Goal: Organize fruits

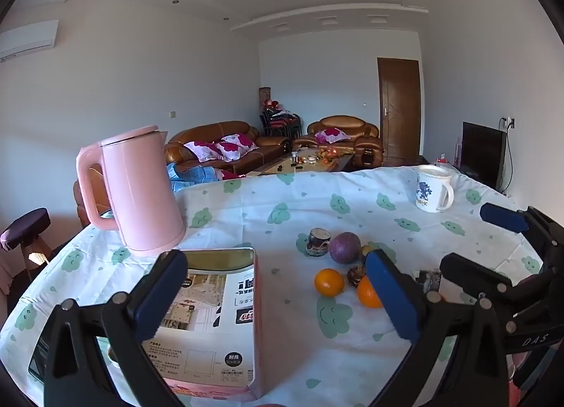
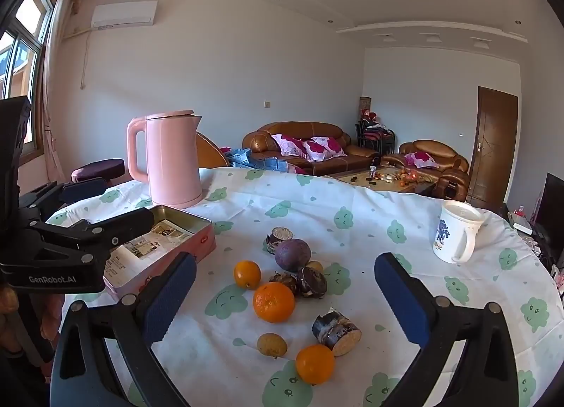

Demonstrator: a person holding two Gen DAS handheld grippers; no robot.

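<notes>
Fruits [image 2: 278, 297] are lying loose mid-table on the cloud-print cloth [image 2: 352, 230], with the pink tin [image 2: 197, 248] sitting at their ten o'clock. Left gripper [image 1: 275, 287] and right gripper [image 2: 285, 297] are hovering, jaws wide, holding nothing.

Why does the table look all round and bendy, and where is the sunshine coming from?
Both wrist views use fisheye lenses, so the table edge bows and the corners go black. In the right wrist view, daylight pours in through the window on the left. In the left wrist view, the pink kettle leans from that same stretching.
</notes>
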